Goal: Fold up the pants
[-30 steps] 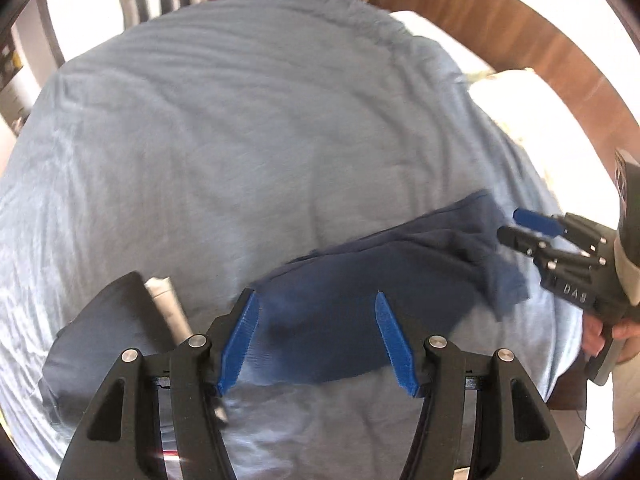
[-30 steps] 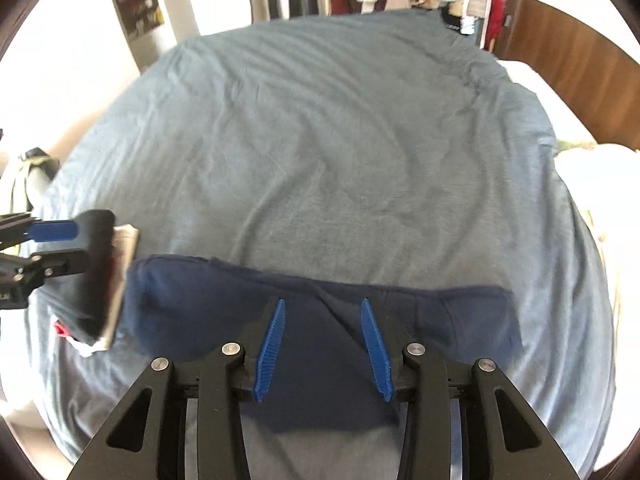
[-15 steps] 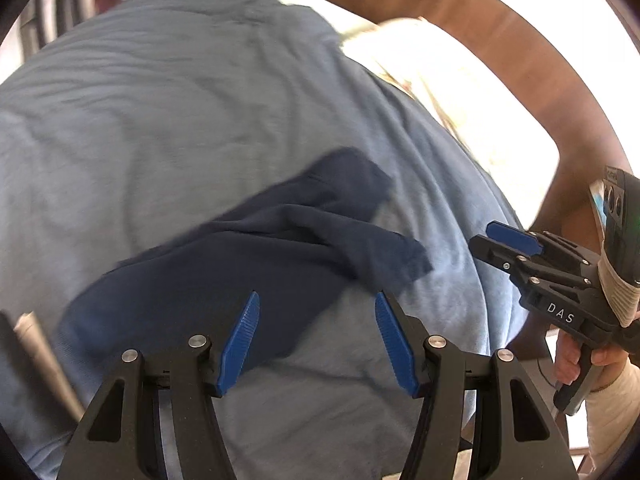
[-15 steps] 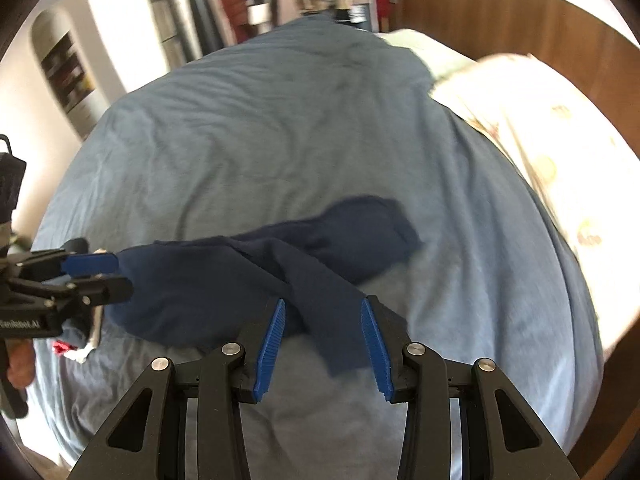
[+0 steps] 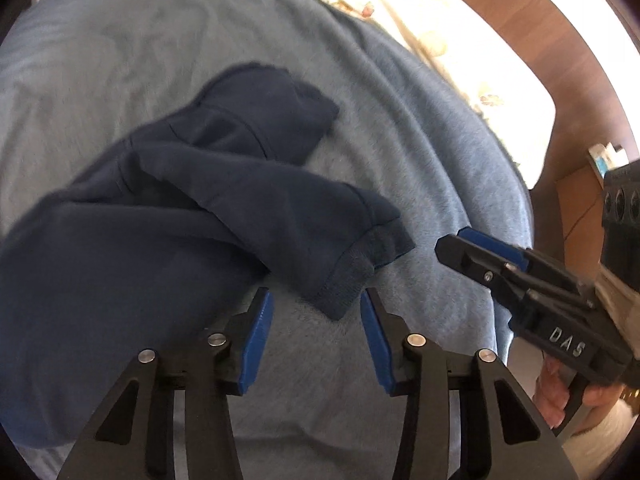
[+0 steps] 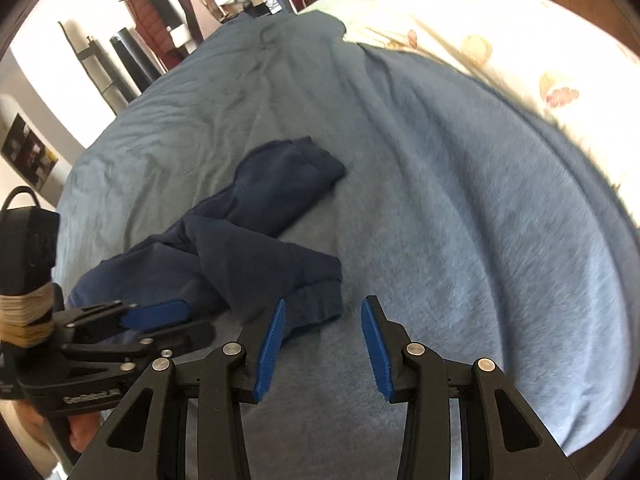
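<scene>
Pants (image 5: 168, 208), dark navy, lie crumpled on the bed (image 5: 420, 380), on its blue cover, legs splayed apart and one crossing over the other, so not yet folded. Nearest in the left wrist view: left gripper (image 5: 317, 320), jaws apart and closing, nothing between them but bare cover; the ribbed cuff (image 5: 360, 264) of the near leg lies just beyond the fingertips, not touched. Right gripper (image 6: 323, 325) in its own view has jaws apart, empty, with the same cuff just off its left finger; no contact that I can see. In the left wrist view the right gripper comes in from the right edge, its tip near the cuff but apart from it. Farther out the second leg (image 6: 296, 168) runs away up the bed, its end well apart from the near cuff. Behind: patterned pillow (image 6: 500, 40) at the head, wooden headboard (image 5: 532, 20), clothes on a rack (image 6: 160, 20) in the background. Handling guess: soft knit, light, limp, will sag and drag on the cover, no stiffness to hold a crease. Cuff is thicker and ribbed, so best pinch there, one gripper on each corner of the near cuff or one on each leg end. Risk: pinching the cover along with the cloth.
</scene>
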{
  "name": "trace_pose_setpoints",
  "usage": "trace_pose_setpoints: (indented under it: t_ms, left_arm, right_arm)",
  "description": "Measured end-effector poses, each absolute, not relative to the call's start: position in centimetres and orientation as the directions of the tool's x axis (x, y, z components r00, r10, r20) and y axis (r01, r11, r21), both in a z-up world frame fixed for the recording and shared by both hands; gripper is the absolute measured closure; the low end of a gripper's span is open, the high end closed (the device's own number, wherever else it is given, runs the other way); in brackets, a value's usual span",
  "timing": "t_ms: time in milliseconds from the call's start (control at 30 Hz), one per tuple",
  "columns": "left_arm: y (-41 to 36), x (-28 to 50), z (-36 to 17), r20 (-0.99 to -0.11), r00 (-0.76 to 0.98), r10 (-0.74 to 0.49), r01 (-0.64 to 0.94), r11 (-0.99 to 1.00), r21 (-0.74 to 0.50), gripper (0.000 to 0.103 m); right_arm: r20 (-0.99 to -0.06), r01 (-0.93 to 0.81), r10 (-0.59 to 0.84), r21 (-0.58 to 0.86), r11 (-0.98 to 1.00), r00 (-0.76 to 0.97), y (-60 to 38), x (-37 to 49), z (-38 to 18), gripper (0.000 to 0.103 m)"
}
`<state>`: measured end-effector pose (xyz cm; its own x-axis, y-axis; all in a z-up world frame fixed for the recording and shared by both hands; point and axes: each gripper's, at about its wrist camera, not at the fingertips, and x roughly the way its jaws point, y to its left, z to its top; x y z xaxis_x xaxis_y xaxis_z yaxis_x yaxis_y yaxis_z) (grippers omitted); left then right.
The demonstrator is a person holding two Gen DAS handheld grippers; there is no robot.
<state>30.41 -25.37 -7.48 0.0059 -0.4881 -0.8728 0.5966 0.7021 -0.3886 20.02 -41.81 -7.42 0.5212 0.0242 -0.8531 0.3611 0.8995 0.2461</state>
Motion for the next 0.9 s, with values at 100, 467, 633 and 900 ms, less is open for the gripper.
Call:
trace_pose_setpoints:
  t_ms: [100,467,633,900]
  left_arm:
    - [-25.8,30.0,-8.7,-0.873,0.003,-0.487,0.576,0.715,-0.397,0.060]
    - [-25.7,31.1,-12.5,-0.834,-0.086,-0.545,0.418,0.740,-0.527,0.061]
    - [-26.2,31.9,-12.4,-0.821,-0.084,-0.564,0.426,0.725,-0.542,0.079]
    - [-26.3,31.4,-8.1,-0.807,-0.037,-0.590,0.493,0.691,-0.528,0.088]
  right_arm:
    - [-0.852,0.353,0.045,0.264,0.898,0.521,-42.0,20.1,-8.9,0.066]
    - [-0.841,0.365,0.090,0.325,0.872,0.533,-43.0,20.8,-12.1,0.075]
    - [-0.845,0.367,0.098,0.329,0.870,0.525,-43.2,21.0,-12.9,0.077]
    - [-0.830,0.351,0.128,0.363,0.863,0.543,-42.9,21.8,-13.0,0.094]
